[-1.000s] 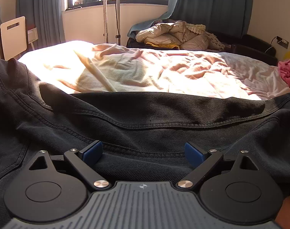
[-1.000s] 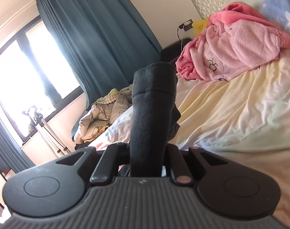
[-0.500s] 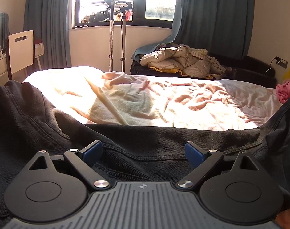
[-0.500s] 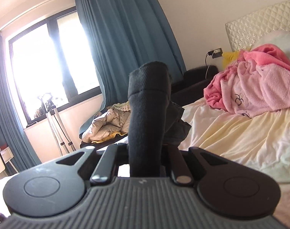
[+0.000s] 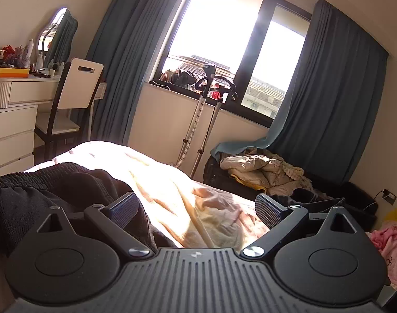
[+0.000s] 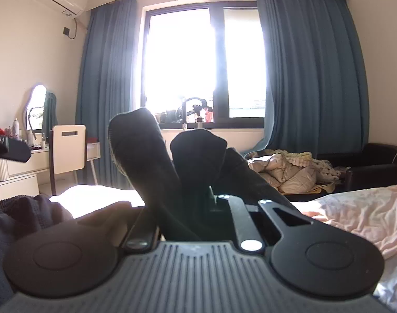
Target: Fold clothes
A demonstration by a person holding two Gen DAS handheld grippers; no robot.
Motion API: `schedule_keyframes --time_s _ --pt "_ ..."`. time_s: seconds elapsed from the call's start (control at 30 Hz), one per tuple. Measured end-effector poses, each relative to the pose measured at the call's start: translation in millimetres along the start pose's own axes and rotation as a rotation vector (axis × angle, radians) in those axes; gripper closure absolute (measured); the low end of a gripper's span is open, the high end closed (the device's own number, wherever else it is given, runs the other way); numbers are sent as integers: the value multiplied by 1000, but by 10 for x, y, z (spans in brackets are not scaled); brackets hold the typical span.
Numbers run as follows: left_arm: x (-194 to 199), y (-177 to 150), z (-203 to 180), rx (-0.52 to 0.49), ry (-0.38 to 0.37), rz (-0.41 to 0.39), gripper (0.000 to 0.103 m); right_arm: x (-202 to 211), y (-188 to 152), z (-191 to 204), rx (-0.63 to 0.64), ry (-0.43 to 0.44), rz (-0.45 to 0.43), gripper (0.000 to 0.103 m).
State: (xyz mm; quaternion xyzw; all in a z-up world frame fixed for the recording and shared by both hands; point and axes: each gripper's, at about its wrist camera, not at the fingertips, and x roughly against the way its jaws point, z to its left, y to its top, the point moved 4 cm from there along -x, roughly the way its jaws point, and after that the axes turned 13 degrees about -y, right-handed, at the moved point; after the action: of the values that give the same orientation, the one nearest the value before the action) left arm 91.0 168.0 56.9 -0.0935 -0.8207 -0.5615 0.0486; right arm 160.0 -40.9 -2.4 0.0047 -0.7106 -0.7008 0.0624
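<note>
A dark garment [image 5: 49,190] with a ribbed elastic edge lies bunched on the sunlit bed [image 5: 177,195], at the lower left of the left wrist view. My left gripper [image 5: 196,210] stands open above the sheet, with nothing between its fingers; its left finger [image 5: 122,208] is close to the garment's edge. In the right wrist view my right gripper [image 6: 190,208] is shut on a black fold of that garment [image 6: 143,154], which sticks up in two humps between the jaws. More of the dark cloth [image 6: 21,216] lies at the lower left.
A white dresser [image 5: 13,114] and chair [image 5: 78,88] stand left of the bed. A garment steamer stand [image 5: 206,120] is by the window. A dark sofa holds a beige jacket pile [image 5: 261,167]. Pink clothes [image 5: 391,242] lie at the far right.
My left gripper has risen and tilted up off the dark garment, which now sits to its left. My right gripper has swung from the pink clothes toward the window, still holding the black fold.
</note>
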Motion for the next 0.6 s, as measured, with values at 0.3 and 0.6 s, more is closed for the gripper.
schedule_keyframes --time_s 0.3,0.6 --pt "50 -145 252 -11 9 54 6 221 -914 1308 239 269 147 86" --pt "-138 -495 107 30 56 219 6 627 -705 558 213 316 173 36"
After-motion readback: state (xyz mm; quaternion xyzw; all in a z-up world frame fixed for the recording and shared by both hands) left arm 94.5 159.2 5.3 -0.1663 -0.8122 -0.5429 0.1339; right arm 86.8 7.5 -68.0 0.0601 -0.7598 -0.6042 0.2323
